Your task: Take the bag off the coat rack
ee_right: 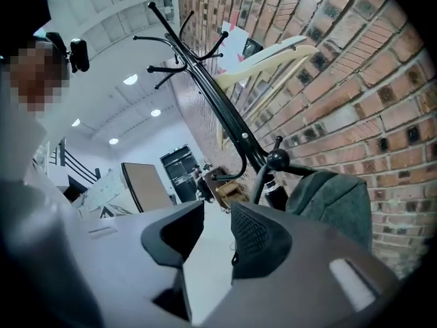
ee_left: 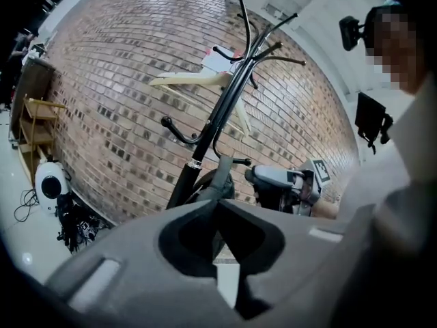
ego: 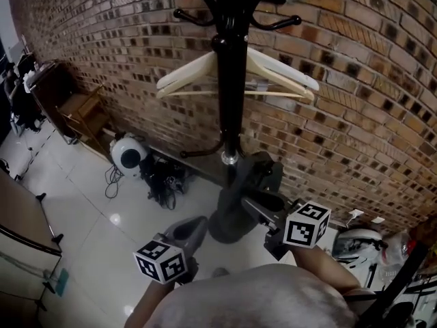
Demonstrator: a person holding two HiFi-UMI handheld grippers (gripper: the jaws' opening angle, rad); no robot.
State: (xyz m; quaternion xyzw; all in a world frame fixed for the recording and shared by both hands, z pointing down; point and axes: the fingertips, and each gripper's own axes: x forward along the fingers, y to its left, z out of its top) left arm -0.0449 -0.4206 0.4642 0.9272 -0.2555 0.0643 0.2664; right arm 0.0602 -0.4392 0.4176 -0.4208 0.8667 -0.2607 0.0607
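A black coat rack (ego: pixel 231 80) stands against the brick wall, with a cream wooden hanger (ego: pixel 280 74) on its upper hooks. A dark grey bag (ego: pixel 256 173) hangs low on the pole. In the left gripper view a grey strip of the bag (ee_left: pixel 220 176) runs down into my left gripper (ee_left: pixel 218 203), whose jaws are closed on it. In the head view my left gripper (ego: pixel 200 222) sits at the bag's lower left. My right gripper (ee_right: pixel 217 224) is open with nothing between its jaws. The bag (ee_right: pixel 334 203) lies just to its right, and the right gripper (ego: pixel 254 205) is close beside the bag.
The brick wall (ego: pixel 355 115) runs right behind the rack. A white round appliance (ego: pixel 128 154) and tangled cables (ego: pixel 160 180) lie on the glossy floor to the left. A wooden shelf (ego: pixel 82 111) stands farther left. White gear (ego: pixel 358 241) sits at the right.
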